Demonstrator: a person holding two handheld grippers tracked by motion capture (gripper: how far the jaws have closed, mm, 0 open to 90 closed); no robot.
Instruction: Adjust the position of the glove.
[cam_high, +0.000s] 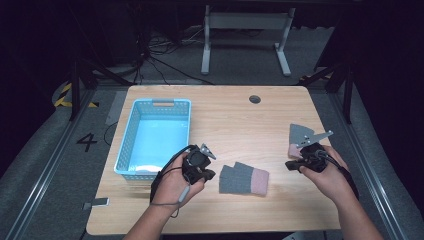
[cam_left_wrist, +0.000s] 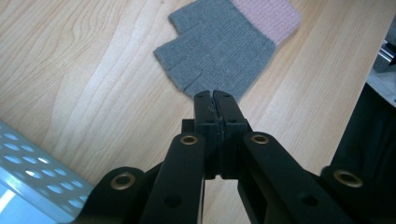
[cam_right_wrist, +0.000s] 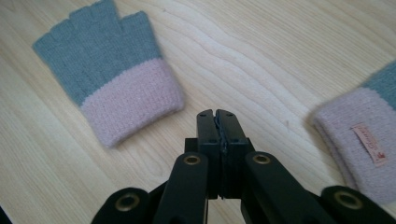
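A grey fingerless glove with a pink cuff (cam_high: 243, 179) lies flat near the table's front middle; it also shows in the left gripper view (cam_left_wrist: 217, 44) and the right gripper view (cam_right_wrist: 112, 70). A second glove's pink cuff (cam_high: 293, 149) lies on the right, partly under my right gripper; its cuff (cam_right_wrist: 364, 140) bears a small label. My left gripper (cam_high: 212, 175) is shut and empty just left of the middle glove, its tips (cam_left_wrist: 215, 95) close to the glove's finger end. My right gripper (cam_high: 290, 164) is shut and empty between the two gloves (cam_right_wrist: 217, 114).
A light blue perforated basket (cam_high: 129, 145) stands empty at the table's left, close behind my left hand; its corner shows in the left gripper view (cam_left_wrist: 28, 182). A round cable hole (cam_high: 255, 99) sits near the far edge. Bare wood lies between basket and gloves.
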